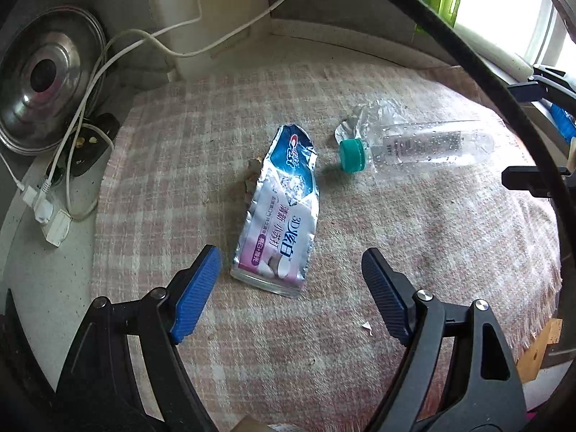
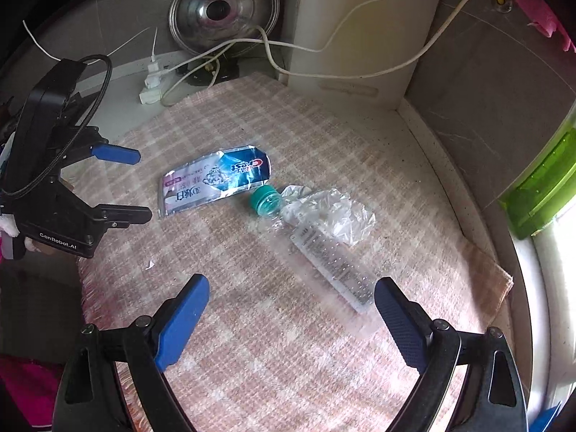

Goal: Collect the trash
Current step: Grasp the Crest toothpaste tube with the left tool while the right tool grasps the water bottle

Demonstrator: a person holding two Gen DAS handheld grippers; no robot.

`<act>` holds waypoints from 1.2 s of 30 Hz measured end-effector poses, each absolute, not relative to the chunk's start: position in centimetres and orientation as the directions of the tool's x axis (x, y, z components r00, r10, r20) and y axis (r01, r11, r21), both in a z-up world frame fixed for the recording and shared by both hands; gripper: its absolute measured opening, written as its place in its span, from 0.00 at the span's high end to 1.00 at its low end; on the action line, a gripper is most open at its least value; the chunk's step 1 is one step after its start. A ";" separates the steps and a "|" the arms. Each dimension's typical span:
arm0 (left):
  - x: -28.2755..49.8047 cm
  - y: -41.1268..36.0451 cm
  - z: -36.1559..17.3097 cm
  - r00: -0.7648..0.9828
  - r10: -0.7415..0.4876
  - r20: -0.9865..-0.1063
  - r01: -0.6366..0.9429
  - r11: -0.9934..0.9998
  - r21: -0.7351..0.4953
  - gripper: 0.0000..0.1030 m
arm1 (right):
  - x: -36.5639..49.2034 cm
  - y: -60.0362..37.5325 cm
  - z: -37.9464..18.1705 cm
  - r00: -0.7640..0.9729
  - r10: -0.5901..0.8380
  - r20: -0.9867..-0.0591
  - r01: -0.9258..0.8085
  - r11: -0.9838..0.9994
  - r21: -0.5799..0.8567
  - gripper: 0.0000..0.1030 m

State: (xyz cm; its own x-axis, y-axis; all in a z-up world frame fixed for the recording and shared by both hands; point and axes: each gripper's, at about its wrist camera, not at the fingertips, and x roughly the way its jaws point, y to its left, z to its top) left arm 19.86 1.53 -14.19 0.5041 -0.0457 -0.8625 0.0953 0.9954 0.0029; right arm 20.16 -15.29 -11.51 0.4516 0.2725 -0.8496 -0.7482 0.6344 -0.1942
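A pink checked cloth covers the counter. At its back edge lie a shiny metal lid, white cords and a white board.

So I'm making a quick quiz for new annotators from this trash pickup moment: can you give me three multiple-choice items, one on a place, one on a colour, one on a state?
1. Where does the flattened toothpaste tube lie?
A. on the checked cloth
B. inside the metal lid
C. on the window sill

2. What colour is the cap of the plastic bottle?
A. red
B. teal green
C. yellow

3. How does the left gripper stand?
A. shut on the bottle
B. shut on the tube
C. open, holding nothing

Answers:
1 A: the tube lies flat on the pink checked cloth, just ahead of the left gripper.
2 B: both wrist views show a teal green cap on the clear bottle.
3 C: its blue fingers stand wide apart, on either side of the tube's near end, with nothing between them. The right gripper is open too.
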 end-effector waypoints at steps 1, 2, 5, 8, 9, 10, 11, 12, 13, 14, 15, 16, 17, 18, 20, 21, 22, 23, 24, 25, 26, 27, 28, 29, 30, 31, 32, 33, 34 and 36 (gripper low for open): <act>20.5 1.4 -14.5 0.488 -0.033 -0.872 0.099 0.995 0.017 0.19 | 20.8 -15.0 -11.8 0.440 0.260 -0.859 -0.759 0.619 -0.202 0.08; 21.0 1.3 -14.9 0.478 -0.021 -0.878 0.104 0.994 0.033 0.19 | 21.4 -14.7 -12.2 0.432 0.243 -0.869 -0.767 0.606 -0.211 0.08; 22.3 0.6 -15.8 0.450 0.026 -0.893 0.126 0.988 0.092 0.19 | 22.8 -14.0 -13.4 0.424 0.193 -0.885 -0.781 0.573 -0.249 0.08; 23.4 -0.2 -16.8 0.429 0.079 -0.900 0.149 0.976 0.157 0.19 | 23.9 -13.5 -14.4 0.416 0.162 -0.895 -0.794 0.544 -0.271 0.08; 23.7 -0.5 -17.2 0.424 0.098 -0.900 0.157 0.971 0.179 0.19 | 24.1 -13.3 -14.7 0.415 0.155 -0.897 -0.798 0.535 -0.276 0.08; 24.1 -0.9 -17.5 0.421 0.114 -0.900 0.164 0.966 0.200 0.19 | 24.2 -13.1 -14.9 0.415 0.148 -0.897 -0.801 0.527 -0.284 0.08; 24.4 -1.1 -17.8 0.417 0.135 -0.899 0.167 0.961 0.221 0.19 | 24.4 -12.9 -15.1 0.415 0.141 -0.899 -0.805 0.517 -0.291 0.08; 24.8 -1.3 -18.3 0.410 0.166 -0.897 0.163 0.954 0.251 0.19 | 24.5 -12.8 -15.4 0.413 0.136 -0.900 -0.809 0.508 -0.295 0.08; 25.2 -1.3 -18.6 0.405 0.197 -0.893 0.156 0.947 0.280 0.19 | 24.7 -12.6 -15.6 0.415 0.129 -0.901 -0.811 0.501 -0.302 0.08; 25.4 -1.4 -18.8 0.406 0.217 -0.888 0.150 0.943 0.298 0.19 | 24.8 -12.6 -15.8 0.420 0.122 -0.899 -0.811 0.497 -0.311 0.08; 25.7 -1.4 -18.9 0.405 0.221 -0.887 0.146 0.942 0.302 0.19 | 25.0 -12.5 -15.9 0.423 0.118 -0.899 -0.810 0.495 -0.316 0.08; 25.9 -1.4 -19.1 0.402 0.221 -0.889 0.143 0.943 0.299 0.19 | 25.2 -12.4 -16.1 0.421 0.116 -0.900 -0.809 0.496 -0.315 0.08; 26.1 -1.4 -19.2 0.402 0.221 -0.889 0.143 0.943 0.299 0.19 | 25.4 -12.3 -16.2 0.417 0.117 -0.901 -0.809 0.498 -0.310 0.08; 26.2 -1.4 -19.3 0.407 0.222 -0.886 0.145 0.942 0.303 0.19 | 25.6 -12.2 -16.3 0.414 0.118 -0.902 -0.810 0.500 -0.306 0.08; 26.3 -1.4 -19.3 0.419 0.226 -0.879 0.143 0.940 0.310 0.19 | 25.8 -12.0 -16.5 0.416 0.114 -0.902 -0.811 0.496 -0.311 0.08; 26.4 -1.3 -19.3 0.423 0.225 -0.878 0.140 0.941 0.308 0.20 | 25.9 -11.8 -16.7 0.422 0.107 -0.900 -0.810 0.490 -0.321 0.08; 26.4 -1.2 -19.3 0.425 0.219 -0.879 0.135 0.944 0.300 0.20 | 25.9 -11.7 -16.9 0.427 0.101 -0.899 -0.811 0.482 -0.331 0.09; 26.6 -1.0 -19.2 0.426 0.207 -0.881 0.131 0.949 0.287 0.25 | 25.9 -11.6 -17.0 0.429 0.097 -0.898 -0.813 0.475 -0.337 0.09; 26.6 -0.8 -19.1 0.426 0.196 -0.883 0.128 0.954 0.273 0.33 | 26.0 -11.5 -17.2 0.429 0.094 -0.899 -0.815 0.470 -0.339 0.10; 26.6 -0.6 -19.1 0.425 0.187 -0.886 0.124 0.957 0.261 0.34 | 26.0 -11.4 -17.4 0.428 0.090 -0.899 -0.816 0.467 -0.341 0.12; 26.5 -0.5 -19.0 0.429 0.183 -0.885 0.120 0.959 0.256 0.34 | 26.0 -11.2 -17.5 0.426 0.085 -0.901 -0.817 0.465 -0.343 0.14; 26.4 -0.5 -18.9 0.435 0.174 -0.883 0.120 0.961 0.248 0.34 | 26.0 -11.1 -17.7 0.427 0.080 -0.901 -0.817 0.461 -0.347 0.16; 26.3 -0.3 -18.7 0.443 0.161 -0.882 0.120 0.964 0.236 0.34 | 26.1 -11.0 -17.9 0.427 0.075 -0.901 -0.818 0.457 -0.349 0.18; 26.1 -0.3 -18.5 0.448 0.150 -0.881 0.118 0.967 0.224 0.35 | 26.1 -10.9 -18.0 0.419 0.075 -0.905 -0.823 0.452 -0.343 0.20; 26.0 -0.1 -18.3 0.451 0.138 -0.882 0.116 0.971 0.211 0.35 | 26.0 -10.8 -18.2 0.413 0.075 -0.908 -0.827 0.450 -0.339 0.22; 25.8 0.1 -18.1 0.454 0.128 -0.881 0.112 0.973 0.200 0.35 | 26.0 -10.7 -18.3 0.404 0.079 -0.911 -0.831 0.447 -0.330 0.25; 25.6 0.2 -18.0 0.460 0.121 -0.880 0.107 0.976 0.190 0.35 | 25.9 -10.7 -18.4 0.392 0.083 -0.916 -0.837 0.446 -0.317 0.33; 25.5 0.5 -17.8 0.463 0.112 -0.879 0.102 0.979 0.179 0.35 | 25.8 -10.6 -18.5 0.388 0.083 -0.918 -0.839 0.444 -0.314 0.34; 25.3 0.7 -17.6 0.467 0.102 -0.878 0.097 0.981 0.166 0.36 | 25.6 -10.6 -18.5 0.397 0.084 -0.914 -0.837 0.441 -0.323 0.34; 24.7 1.1 -17.3 0.474 0.082 -0.877 0.085 0.987 0.138 0.36 | 25.3 -10.6 -18.5 0.405 0.085 -0.910 -0.835 0.441 -0.330 0.35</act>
State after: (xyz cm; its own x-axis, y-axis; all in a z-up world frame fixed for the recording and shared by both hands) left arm 24.72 1.06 -17.30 0.4738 0.0821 -0.8768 0.0851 0.9867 0.1383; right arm 25.31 -10.61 -18.52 0.4050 0.0846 -0.9104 -0.8346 0.4409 -0.3303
